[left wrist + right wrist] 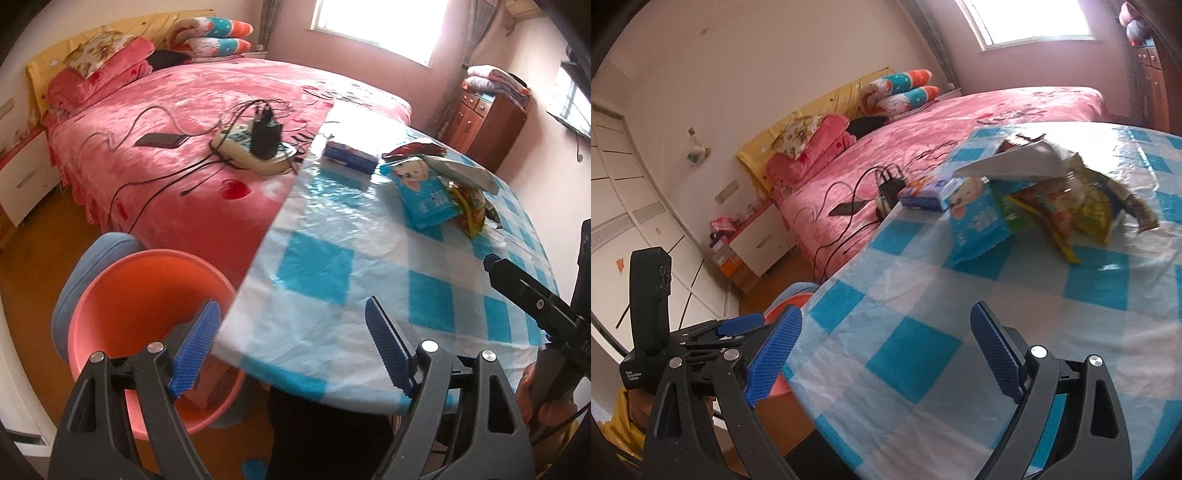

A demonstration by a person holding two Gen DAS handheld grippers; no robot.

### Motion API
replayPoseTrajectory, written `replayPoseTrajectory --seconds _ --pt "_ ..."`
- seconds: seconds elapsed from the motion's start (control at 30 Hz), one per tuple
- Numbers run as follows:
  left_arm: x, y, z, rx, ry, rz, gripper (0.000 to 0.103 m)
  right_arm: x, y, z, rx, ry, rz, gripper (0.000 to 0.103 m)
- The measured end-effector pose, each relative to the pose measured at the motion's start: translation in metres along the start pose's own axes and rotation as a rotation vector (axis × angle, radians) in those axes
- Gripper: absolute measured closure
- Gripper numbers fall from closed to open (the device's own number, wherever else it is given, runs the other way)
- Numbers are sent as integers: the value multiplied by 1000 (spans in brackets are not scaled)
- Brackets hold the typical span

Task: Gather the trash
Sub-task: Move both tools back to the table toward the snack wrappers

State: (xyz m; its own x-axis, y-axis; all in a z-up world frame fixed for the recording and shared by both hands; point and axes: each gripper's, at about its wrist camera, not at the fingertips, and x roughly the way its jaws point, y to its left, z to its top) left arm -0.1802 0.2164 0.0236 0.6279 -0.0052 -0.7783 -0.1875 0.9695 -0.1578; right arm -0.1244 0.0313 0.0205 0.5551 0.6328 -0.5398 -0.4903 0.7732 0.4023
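Two grippers hover at the near edge of the checkered table point(314, 273), the left gripper point(291, 347) and right gripper point(886, 354) both spread wide and empty. Across the table the trash lies heaped: a blue wrapper point(979, 221), a yellow snack bag point(1067, 218), a small box point(923, 194). Overlapping slick packets could slide or scatter when pinched, missing the orange basin point(144, 291) beside the table edge.

- Left gripper point(291, 345): black plastic arms with round silver screws, carrying ribbed blue rubber pads point(195, 350).
- Right gripper point(886, 352): same black frame, silver screws, textured blue pads point(774, 354).
- Yellow sleeve point(618, 430) beside bare skin.
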Motion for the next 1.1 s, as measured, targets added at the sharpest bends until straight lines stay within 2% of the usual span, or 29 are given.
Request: replayPoseTrajectory --seconds 0.3,0.57,0.7,0.93,1.1 --pt "4 -34 30 9 -19 -50 22 -21 -26 10 31 -68 -30 11" --pt "16 -70 89 -15 -63 -117 21 -43 -67 20 119 -133 -72 11" --pt "37 -90 122 -20 -53 -132 21 -53 -86 24 163 -158 -101 11" --pt "108 -125 178 -67 40 -100 21 -68 -113 27 215 -182 -132 11" --pt "157 -138 206 -105 110 -60 22 -78 -131 28 237 -196 -145 11"
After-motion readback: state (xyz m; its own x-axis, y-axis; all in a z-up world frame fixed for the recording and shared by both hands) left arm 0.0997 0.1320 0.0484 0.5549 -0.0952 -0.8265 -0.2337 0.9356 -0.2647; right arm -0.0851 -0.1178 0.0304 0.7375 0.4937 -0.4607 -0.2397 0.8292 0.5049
